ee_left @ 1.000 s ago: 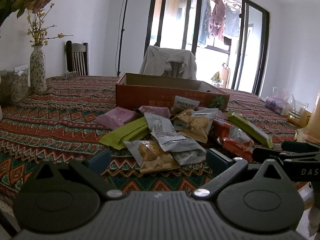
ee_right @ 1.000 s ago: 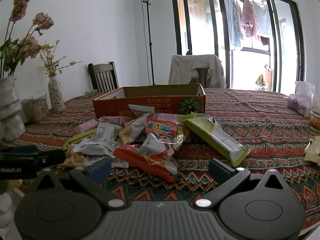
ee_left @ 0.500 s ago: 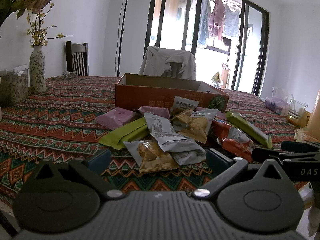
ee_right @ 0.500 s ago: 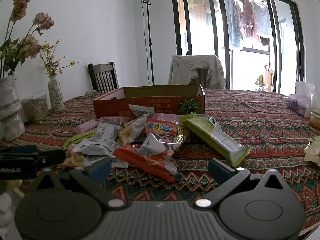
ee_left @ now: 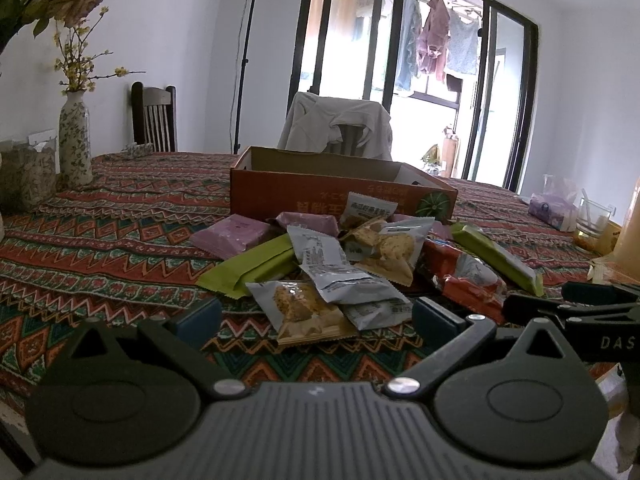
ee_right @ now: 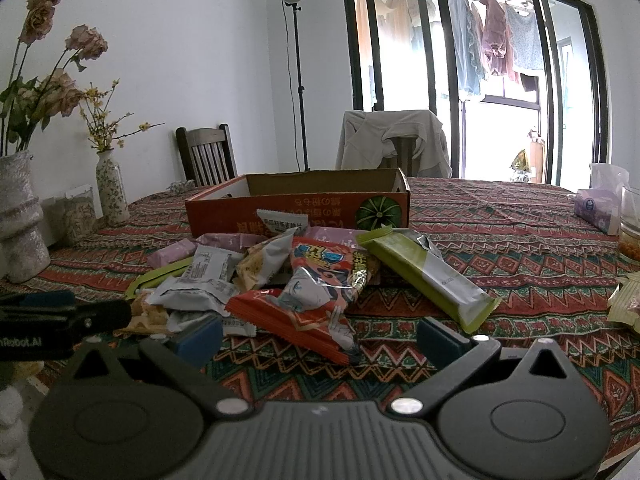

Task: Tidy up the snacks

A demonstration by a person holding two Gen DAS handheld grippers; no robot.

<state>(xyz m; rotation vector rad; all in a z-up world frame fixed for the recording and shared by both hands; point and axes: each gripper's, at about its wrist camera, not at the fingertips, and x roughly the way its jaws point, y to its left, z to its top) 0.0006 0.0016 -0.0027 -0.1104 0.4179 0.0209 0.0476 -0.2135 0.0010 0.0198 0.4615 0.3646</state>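
Observation:
A heap of snack packets lies on the patterned tablecloth in front of an open orange cardboard box (ee_left: 344,196) (ee_right: 298,208). Nearest my left gripper (ee_left: 316,318) is a clear cookie packet (ee_left: 304,310), with grey-white sachets (ee_left: 340,276), a green bar (ee_left: 256,266) and purple packets (ee_left: 230,236) behind it. My right gripper (ee_right: 320,334) hovers just short of a red cartoon-printed packet (ee_right: 316,300), beside a long green bar (ee_right: 424,276). Both grippers stand open, with nothing between their fingers. Each gripper shows at the other view's edge.
Two vases with dried flowers (ee_right: 112,188) (ee_right: 20,224) and a jar (ee_left: 24,176) stand at the left. A tissue pack (ee_right: 596,208) and a glass (ee_right: 630,224) sit at the right. Chairs (ee_left: 154,118) stand behind the table; one carries a draped garment (ee_right: 394,140).

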